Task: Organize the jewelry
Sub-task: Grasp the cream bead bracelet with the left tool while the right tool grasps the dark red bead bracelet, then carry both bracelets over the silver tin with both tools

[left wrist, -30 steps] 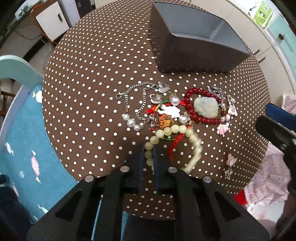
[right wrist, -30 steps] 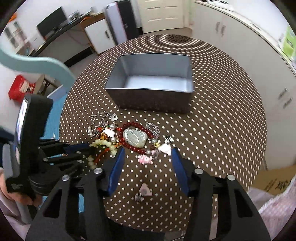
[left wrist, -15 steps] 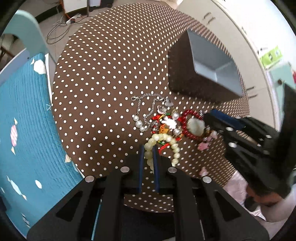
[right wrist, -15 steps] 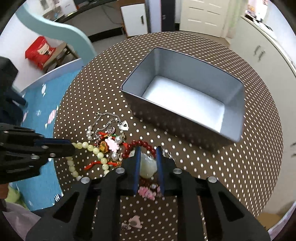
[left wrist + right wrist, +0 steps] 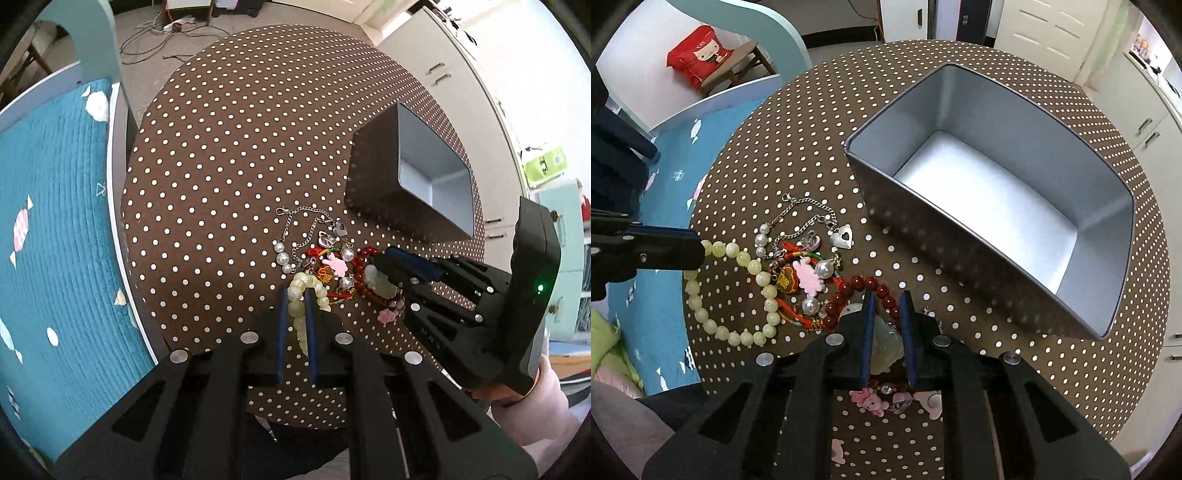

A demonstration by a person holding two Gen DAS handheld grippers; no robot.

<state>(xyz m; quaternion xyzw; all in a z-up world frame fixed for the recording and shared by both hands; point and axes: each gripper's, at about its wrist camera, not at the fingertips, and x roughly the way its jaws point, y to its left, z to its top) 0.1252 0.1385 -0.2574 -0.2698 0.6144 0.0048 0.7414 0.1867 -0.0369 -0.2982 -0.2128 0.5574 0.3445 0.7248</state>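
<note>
Both grippers have closed in on the jewelry pile: left gripper (image 5: 296, 295) jaws clamp the pale green bead bracelet (image 5: 733, 334); right gripper (image 5: 886, 295) jaws pinch the red bead bracelet (image 5: 849, 286) around a jade pendant (image 5: 378, 282). Only the right view shows the grey metal box (image 5: 1015, 147) interior, at 1 o'clock on the polka-dot surface (image 5: 240, 147).

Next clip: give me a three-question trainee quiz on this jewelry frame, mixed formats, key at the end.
1. True or false: the metal tin already holds jewelry.
2. The left gripper is closed on which item? A) silver chain B) pale bead bracelet C) red bead bracelet
3. Fill in: the right gripper is closed on the pale green ____.

Key: 1 false; 2 B; 3 pendant.
</note>
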